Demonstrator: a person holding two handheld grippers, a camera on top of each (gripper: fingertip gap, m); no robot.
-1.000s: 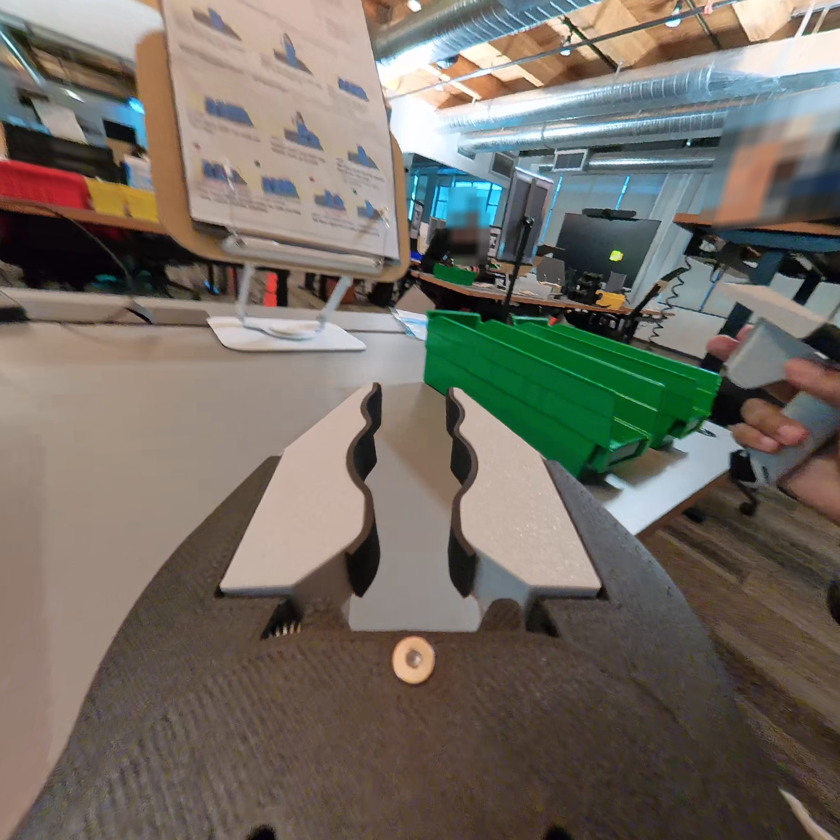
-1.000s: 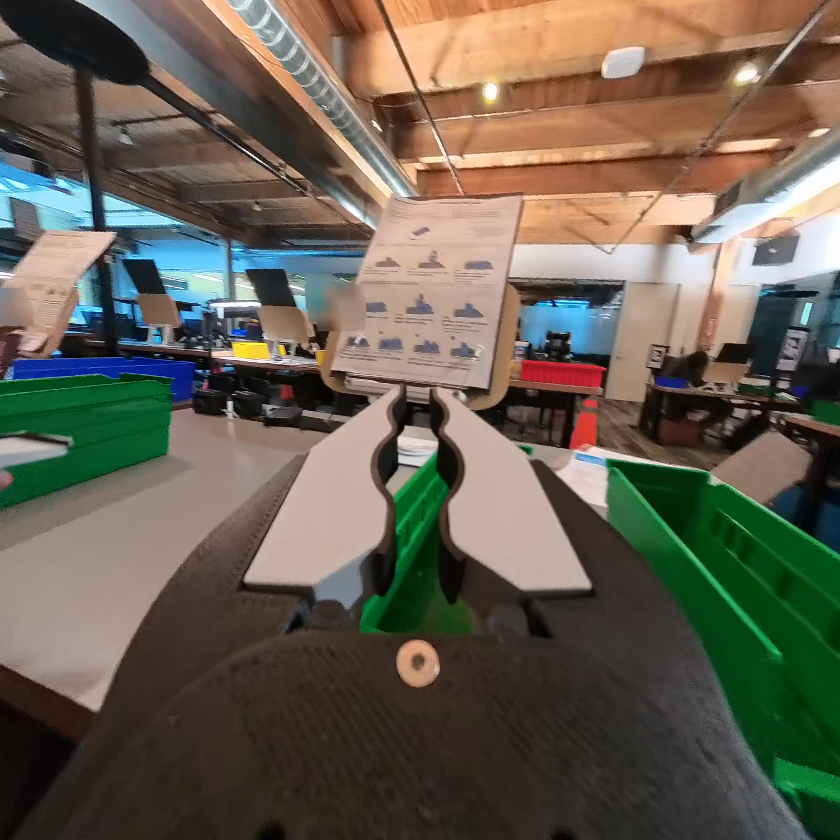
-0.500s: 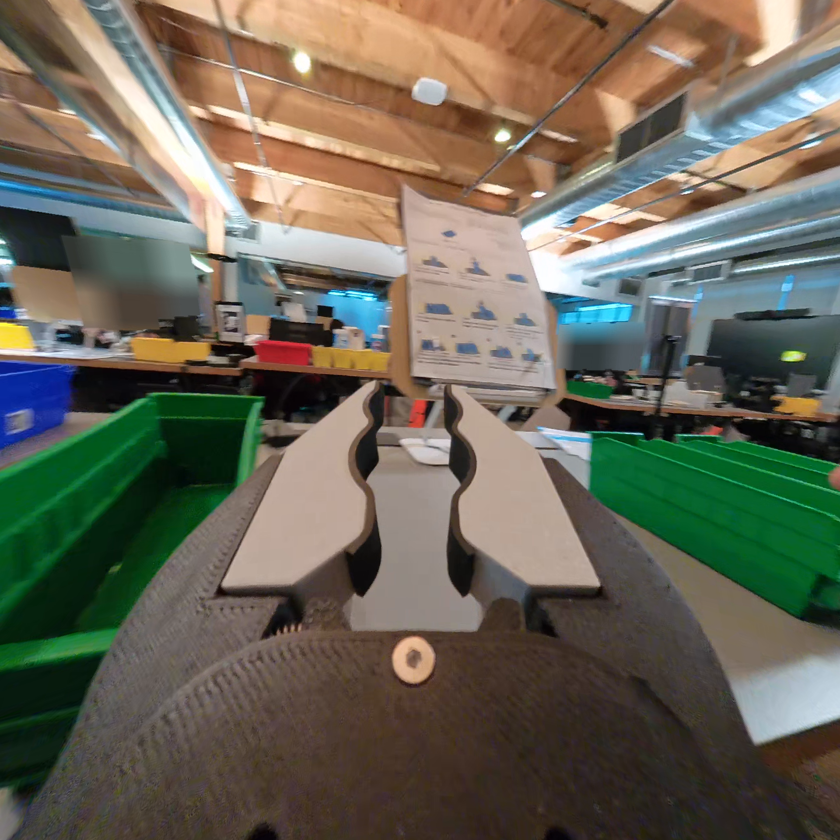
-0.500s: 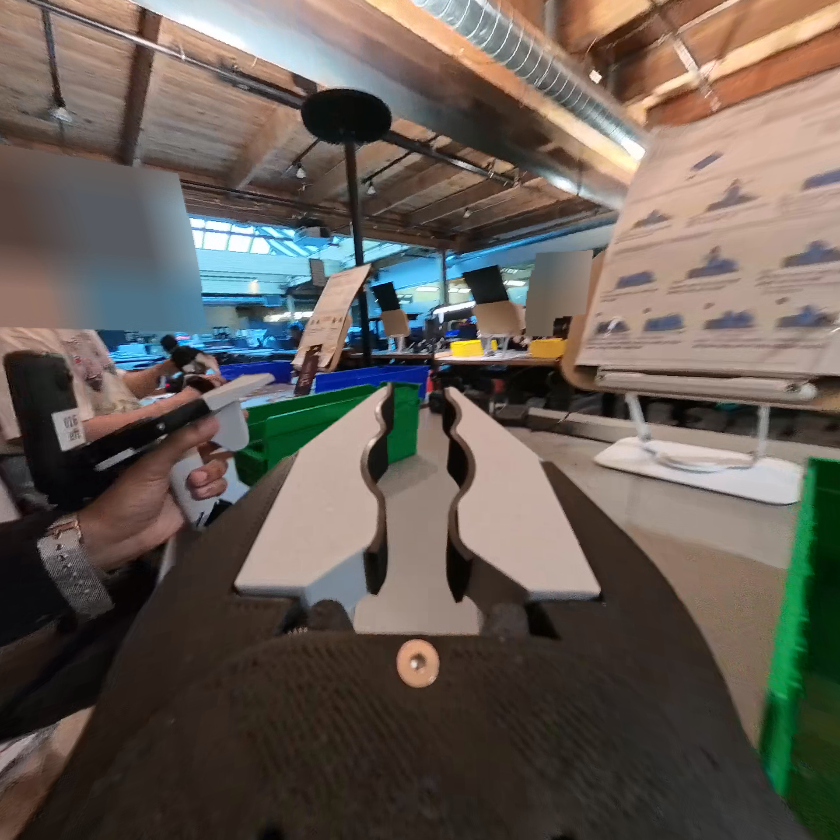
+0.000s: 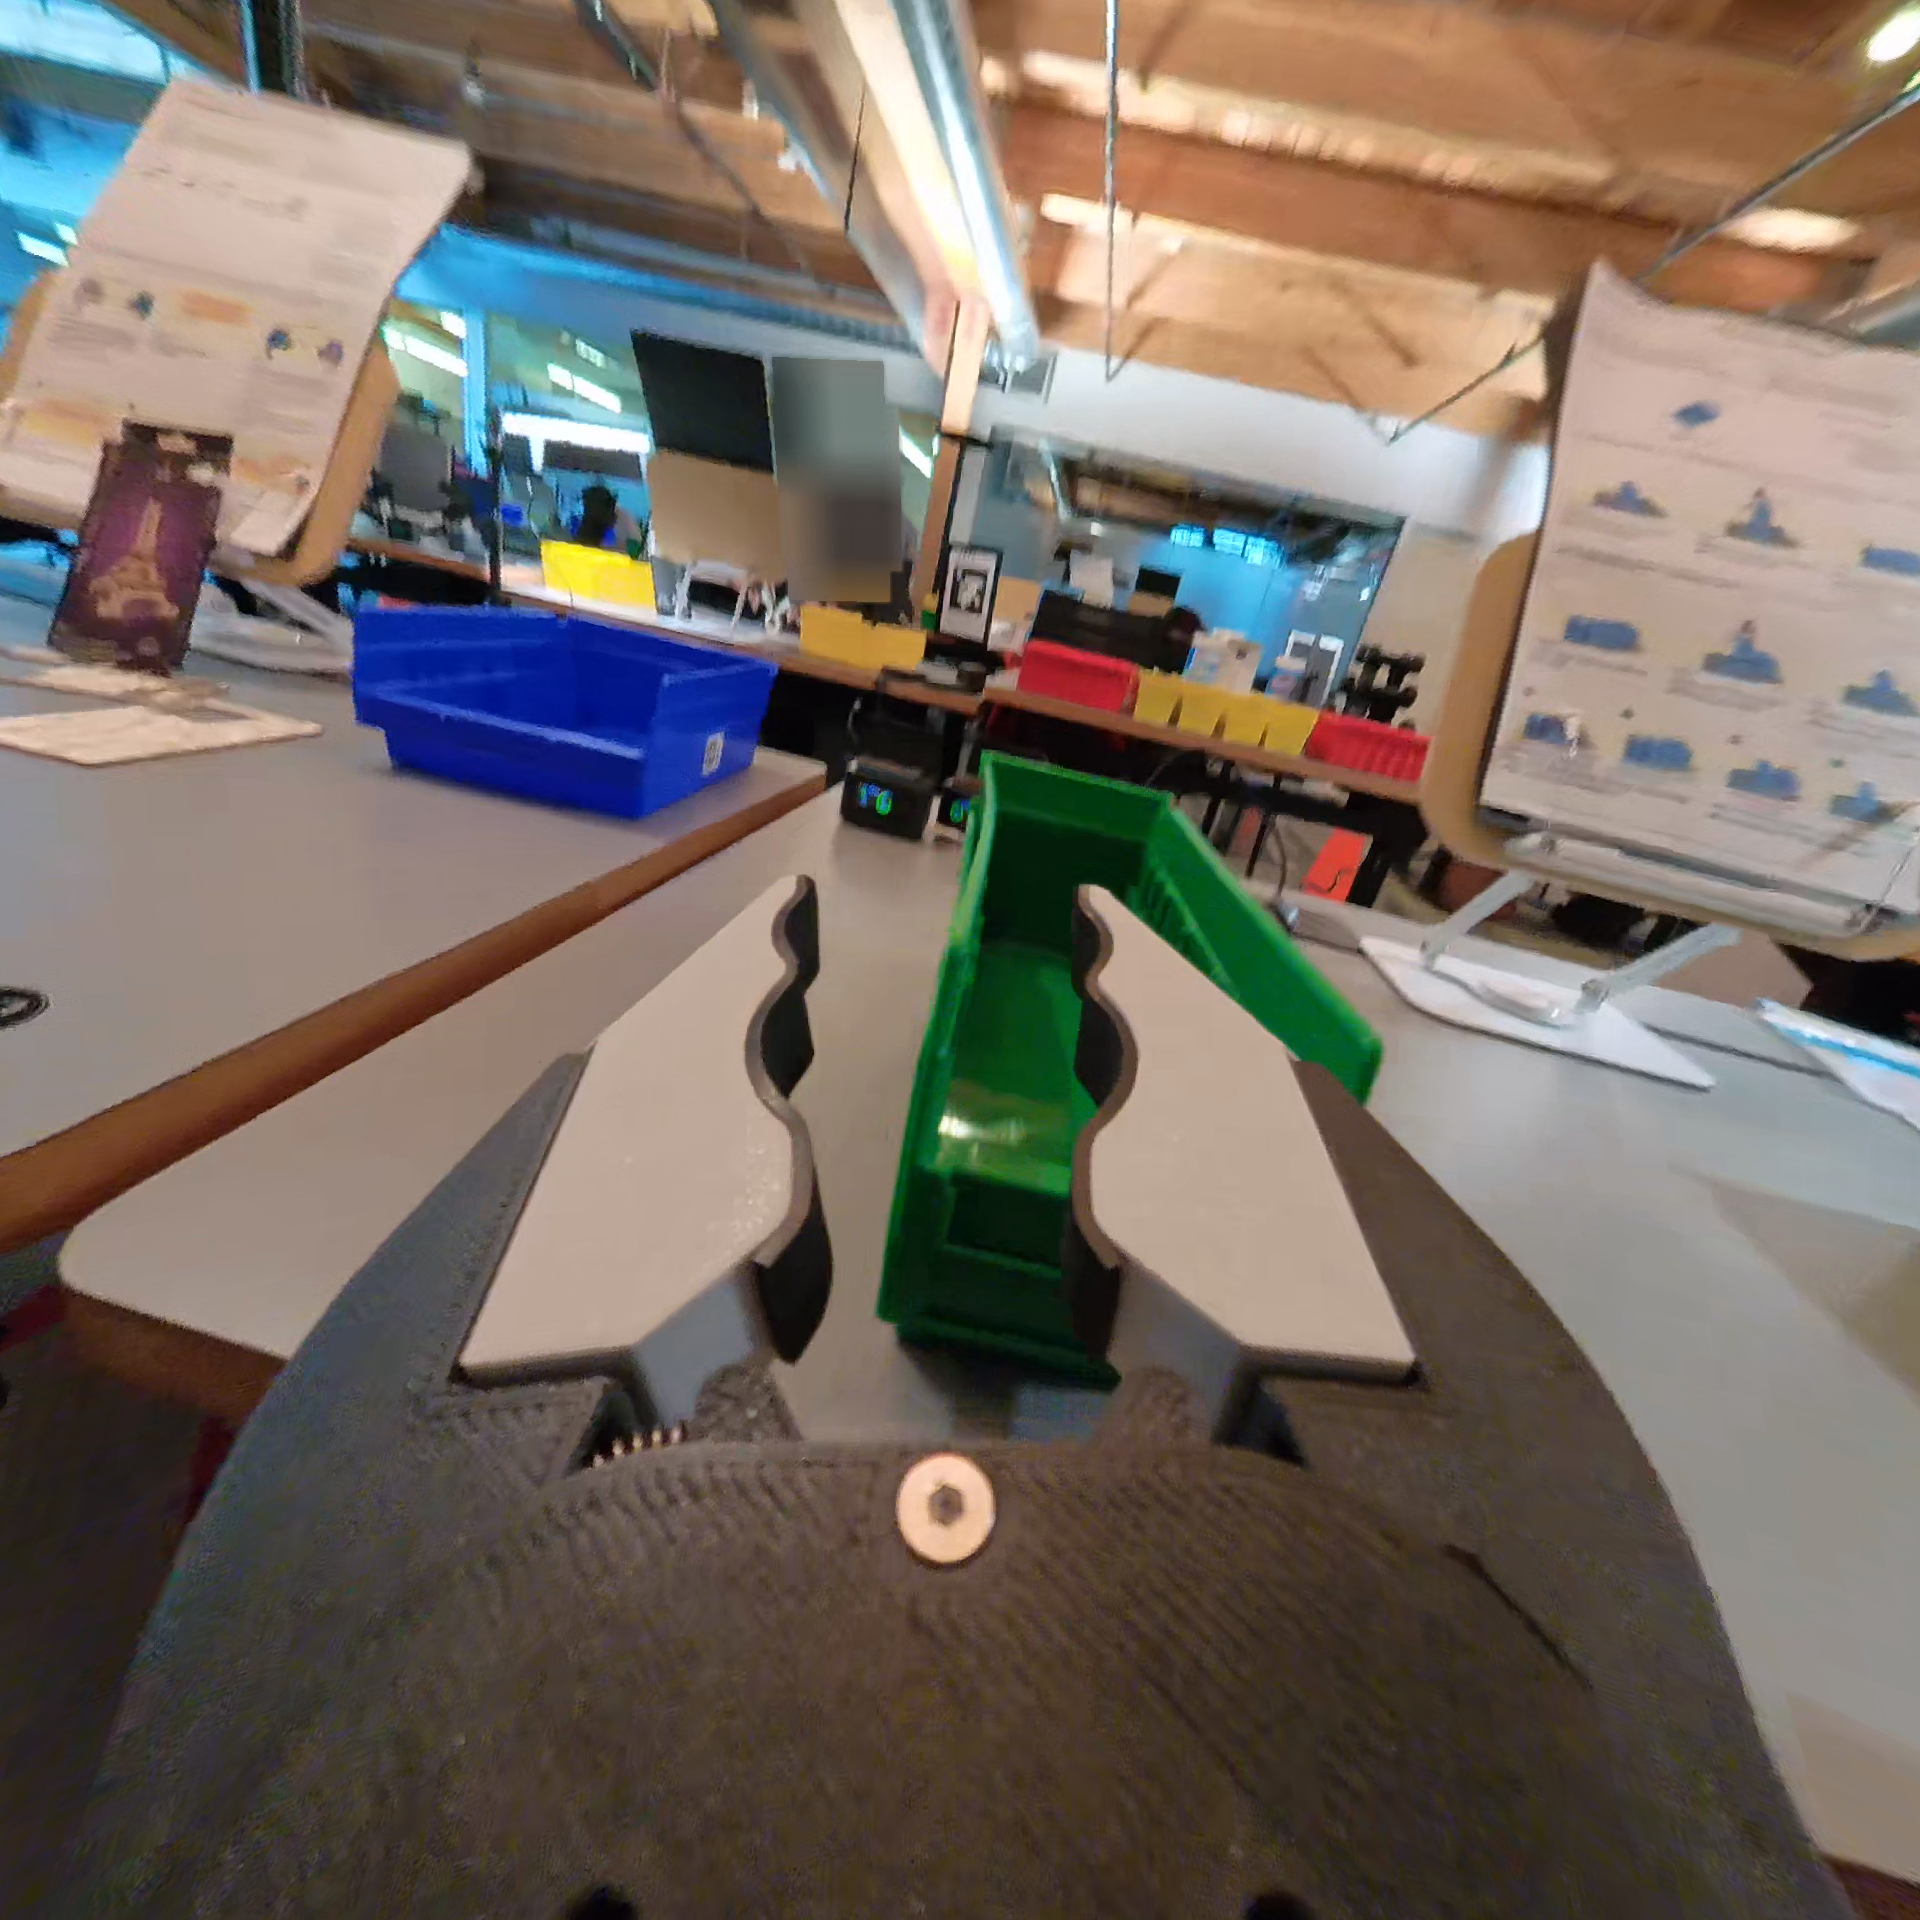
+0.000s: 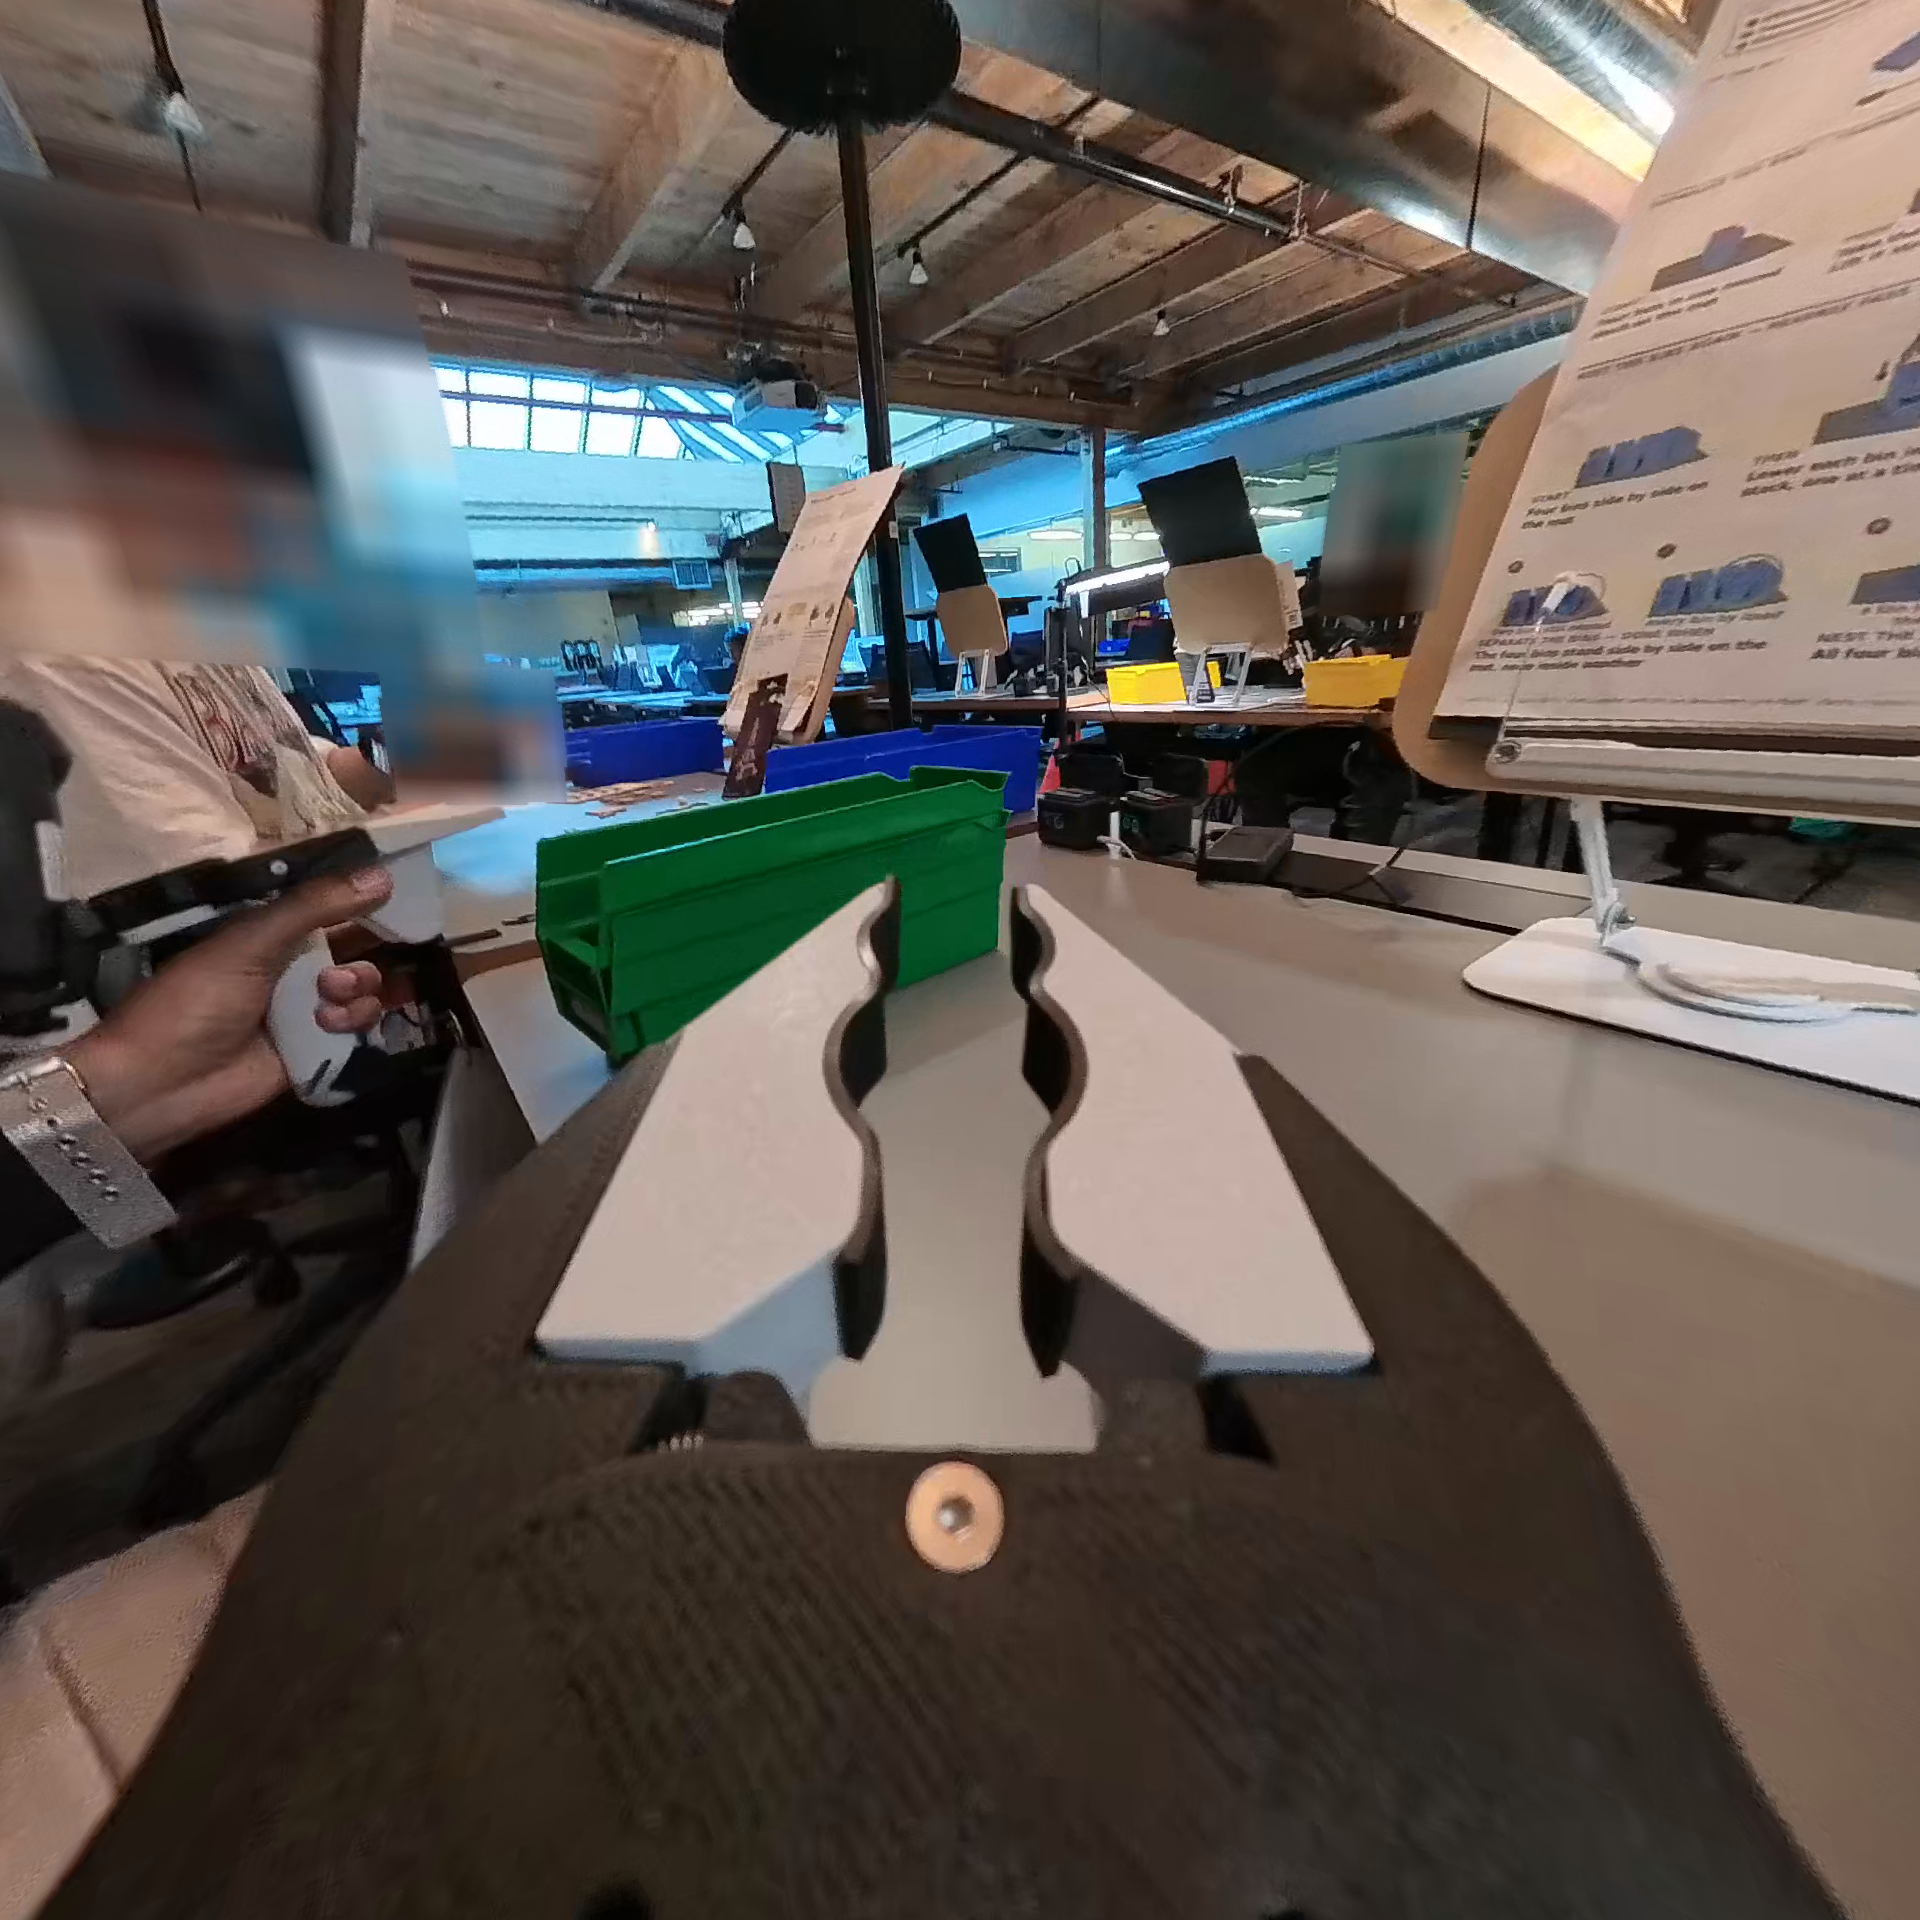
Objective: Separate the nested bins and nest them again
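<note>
Left claw [image 5: 940, 914]: jaws spread, nothing between the pads, held low over the grey counter [image 5: 1558, 1247]. A long green bin [image 5: 997, 1039] sits on the counter straight ahead of it, lengthwise to the view; its near end lies between the claw's fingers [image 5: 665, 1122], and the right finger covers part of the bin's right side. Contact between finger and bin cannot be judged. Right claw [image 6: 951, 904]: jaws also spread, empty, above the same counter [image 6: 1558, 1195]. Beyond its tips, toward the left, a stack of green bins [image 6: 769, 904] nested in one another stands on the counter, apart from the claw. At the left edge of the right wrist view a hand [image 6: 208, 997] grips the handle of the other tool. An instruction sheet on a stand [image 6: 1704, 468] stands on the counter at right. A blue bin [image 5: 561, 707] rests on the neighbouring table.
</note>
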